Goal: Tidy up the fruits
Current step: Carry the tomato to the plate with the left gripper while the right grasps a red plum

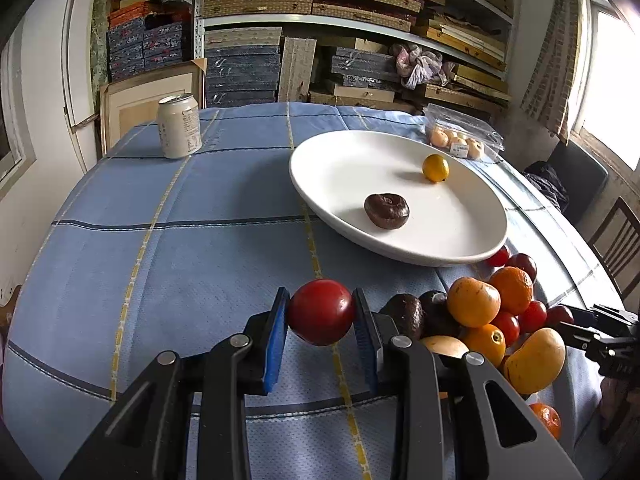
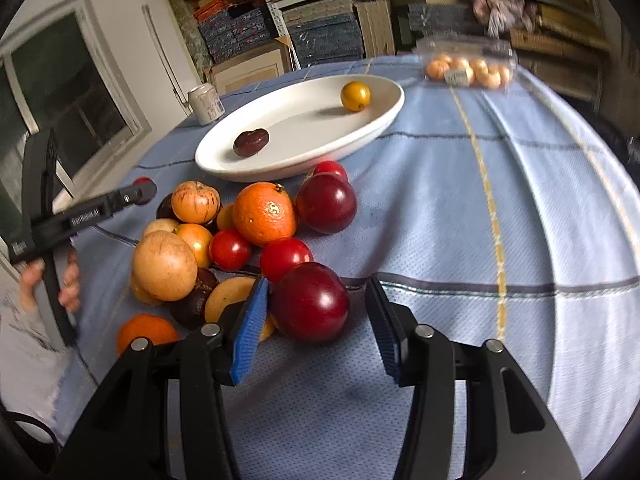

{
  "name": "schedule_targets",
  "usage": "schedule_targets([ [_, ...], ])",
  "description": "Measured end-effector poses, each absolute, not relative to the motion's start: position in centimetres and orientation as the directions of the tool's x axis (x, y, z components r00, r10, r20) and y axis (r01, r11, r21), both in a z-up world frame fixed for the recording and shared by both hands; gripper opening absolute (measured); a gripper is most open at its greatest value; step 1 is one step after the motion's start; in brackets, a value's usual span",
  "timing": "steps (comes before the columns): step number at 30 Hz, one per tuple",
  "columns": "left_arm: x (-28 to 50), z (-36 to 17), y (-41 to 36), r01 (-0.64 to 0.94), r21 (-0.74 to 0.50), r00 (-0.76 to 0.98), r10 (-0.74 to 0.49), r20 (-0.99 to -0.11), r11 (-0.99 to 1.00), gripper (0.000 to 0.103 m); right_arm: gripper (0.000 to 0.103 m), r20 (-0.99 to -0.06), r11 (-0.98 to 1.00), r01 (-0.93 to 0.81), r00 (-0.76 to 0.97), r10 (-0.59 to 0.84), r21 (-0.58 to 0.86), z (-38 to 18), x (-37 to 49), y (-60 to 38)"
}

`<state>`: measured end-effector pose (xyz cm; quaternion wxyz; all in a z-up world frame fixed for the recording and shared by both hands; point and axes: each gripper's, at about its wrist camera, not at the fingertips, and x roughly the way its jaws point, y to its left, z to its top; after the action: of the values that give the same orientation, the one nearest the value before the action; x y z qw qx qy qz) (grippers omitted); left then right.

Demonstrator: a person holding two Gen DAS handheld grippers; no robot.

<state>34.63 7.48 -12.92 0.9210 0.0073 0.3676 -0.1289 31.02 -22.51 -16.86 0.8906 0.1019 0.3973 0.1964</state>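
My left gripper (image 1: 321,312) is shut on a red tomato (image 1: 321,312) and holds it above the blue cloth, left of the fruit pile (image 1: 484,316). The white plate (image 1: 340,168) holds a dark brown fruit (image 1: 386,210) and a small yellow fruit (image 1: 435,167). My right gripper (image 2: 318,308) is open around a dark red plum (image 2: 310,302) at the near edge of the fruit pile (image 2: 224,232); the plum touches the left pad. The plate (image 2: 372,124) lies behind the pile in the right wrist view.
A drink can (image 1: 178,126) stands at the far left of the table. A clear plastic box of small orange fruits (image 1: 460,136) lies behind the plate. A chair (image 1: 616,240) stands at the right. Shelves of stacked boxes fill the back wall.
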Motion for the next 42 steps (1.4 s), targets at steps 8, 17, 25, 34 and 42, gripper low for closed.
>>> schedule_targets([
  [8,34.7,-13.0,7.5,0.244,-0.082,0.697,-0.233,-0.679,0.966,0.032,0.039,-0.641,0.873,-0.28,0.595,0.485,0.4,-16.8,30.9,-22.8],
  [17,37.0,-10.4,7.0,0.212,-0.065,0.726,-0.202,-0.657,0.975,0.032,0.039,-0.537,0.904,-0.259,0.736,0.413,0.34,-11.5,31.6,-24.0],
  [25,43.1,-9.6,3.7,0.218,-0.05,0.718,-0.195,-0.668,0.975,0.032,0.039,-0.551,0.932,-0.258,0.754,0.358,0.253,-8.9,39.8,-20.7],
  [34,46.5,-13.4,2.5,0.227,-0.019,0.68,-0.172,-0.713,0.974,0.032,0.039,-0.626,0.946,-0.263,0.709,0.323,0.19,-12.1,44.8,-18.0],
  [42,45.4,-11.8,3.1,0.219,-0.031,0.723,-0.183,-0.666,0.975,0.058,0.041,-0.561,0.945,-0.257,0.761,0.326,0.2,-10.9,43.5,-19.2],
])
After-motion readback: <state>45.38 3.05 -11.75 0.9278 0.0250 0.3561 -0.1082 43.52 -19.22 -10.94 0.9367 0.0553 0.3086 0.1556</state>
